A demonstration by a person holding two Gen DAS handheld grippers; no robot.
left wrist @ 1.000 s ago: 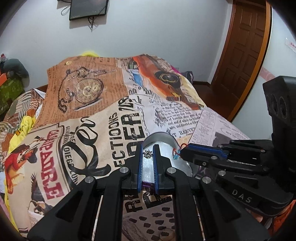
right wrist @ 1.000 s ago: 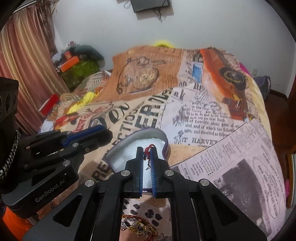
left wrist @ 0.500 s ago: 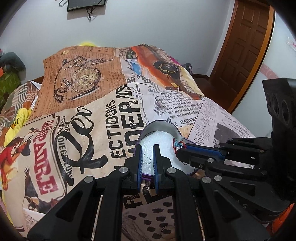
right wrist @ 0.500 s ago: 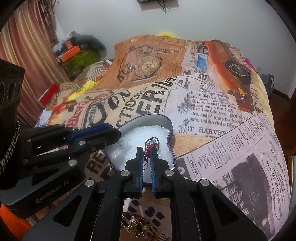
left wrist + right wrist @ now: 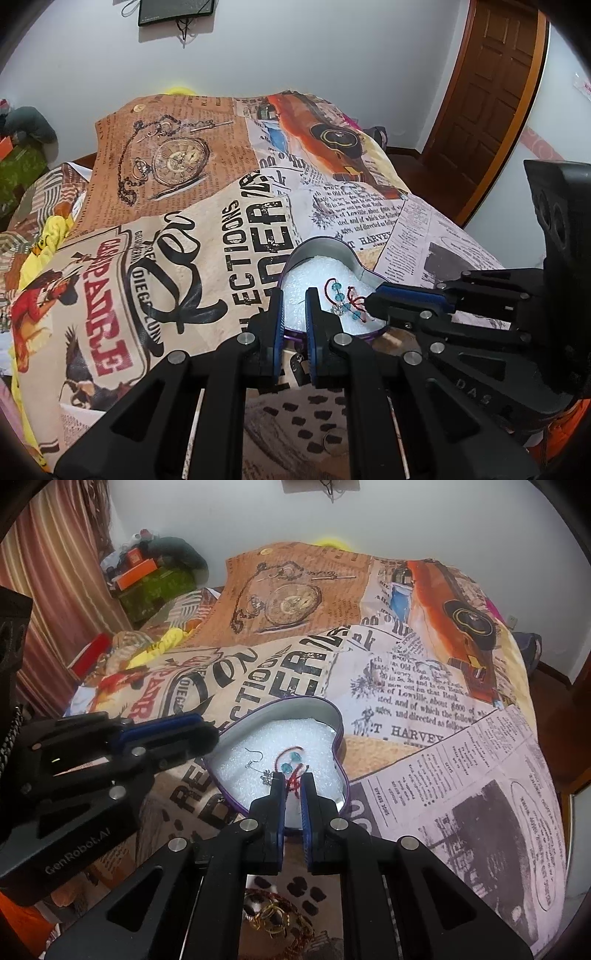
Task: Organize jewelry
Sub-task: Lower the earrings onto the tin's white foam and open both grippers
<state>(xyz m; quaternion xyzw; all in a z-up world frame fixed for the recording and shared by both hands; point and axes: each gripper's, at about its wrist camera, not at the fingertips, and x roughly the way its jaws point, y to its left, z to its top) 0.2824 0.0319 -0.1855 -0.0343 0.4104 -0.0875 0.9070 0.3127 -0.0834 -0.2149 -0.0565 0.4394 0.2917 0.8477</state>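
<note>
A purple heart-shaped tin (image 5: pixel 338 727) lined with white foam sits on the printed bedspread; it also shows in the left wrist view (image 5: pixel 321 248). On the foam lie a red cord bracelet with blue beads (image 5: pixel 291 762) (image 5: pixel 345 297) and a silver hook earring (image 5: pixel 256 760). My right gripper (image 5: pixel 293 788) hovers over the tin's near side, jaws slightly apart, the red cord just at its tips. My left gripper (image 5: pixel 295 302) is at the tin's left rim, jaws slightly apart and empty.
A pile of gold and braided bracelets (image 5: pixel 275 917) lies on the bed below the right gripper. A small round ring or coin (image 5: pixel 332 441) lies near the left gripper's base. Clutter sits at the bed's far left (image 5: pixel 147 572). A wooden door (image 5: pixel 491 92) is to the right.
Both grippers pulled back from the tin. The left gripper released the silver earring onto the foam, and the beaded red bracelet came down onto the foam at the right gripper's tips.
</note>
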